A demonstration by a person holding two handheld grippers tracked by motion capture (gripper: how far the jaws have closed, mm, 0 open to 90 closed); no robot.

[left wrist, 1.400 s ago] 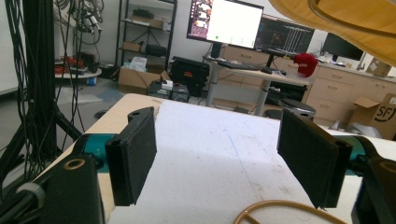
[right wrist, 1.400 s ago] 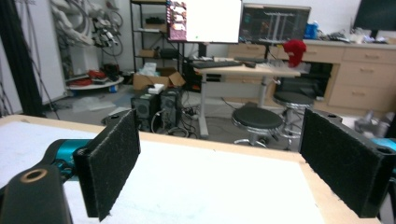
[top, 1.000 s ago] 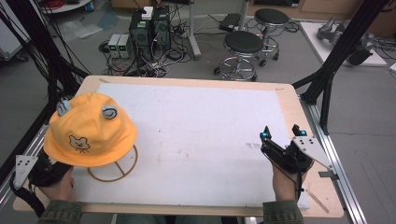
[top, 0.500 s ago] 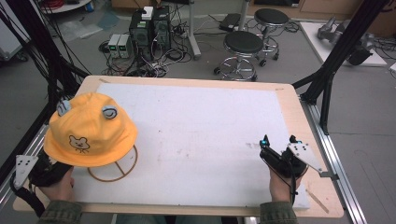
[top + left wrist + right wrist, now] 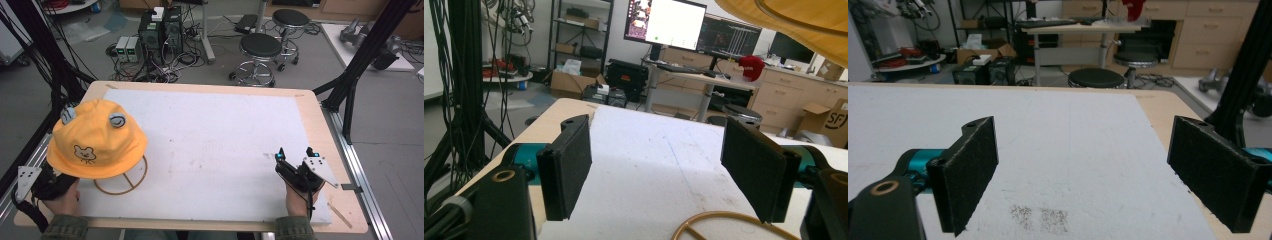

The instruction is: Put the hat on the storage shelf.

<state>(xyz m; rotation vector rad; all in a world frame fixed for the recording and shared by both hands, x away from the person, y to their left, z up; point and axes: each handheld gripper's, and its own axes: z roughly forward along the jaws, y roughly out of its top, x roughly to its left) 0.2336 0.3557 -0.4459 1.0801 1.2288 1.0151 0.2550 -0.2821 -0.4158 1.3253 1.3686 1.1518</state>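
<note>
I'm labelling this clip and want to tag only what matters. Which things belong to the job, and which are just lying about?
In the job:
hat
wire stand
left gripper, jaws open
right gripper, jaws open

Lying about:
stools
computer boxes
monitor

Workspace is a wooden table (image 5: 310,107) topped with a white mat (image 5: 215,150), framed by black struts (image 5: 367,47). Floor (image 5: 400,130) beyond is grey and smooth. 2 black round stools (image 5: 261,46) stand behind the table's far edge. Computer units (image 5: 161,25) sit on the floor amid tangled cables (image 5: 165,70). A desk (image 5: 684,70) carries 2 lit monitors (image 5: 666,22). Light-wood drawer cabinets (image 5: 784,95) line the far wall, cardboard boxes (image 5: 574,82) lying nearby. A black shelf rack (image 5: 579,25) holds boxes. Lighting is even, indoor.
</note>
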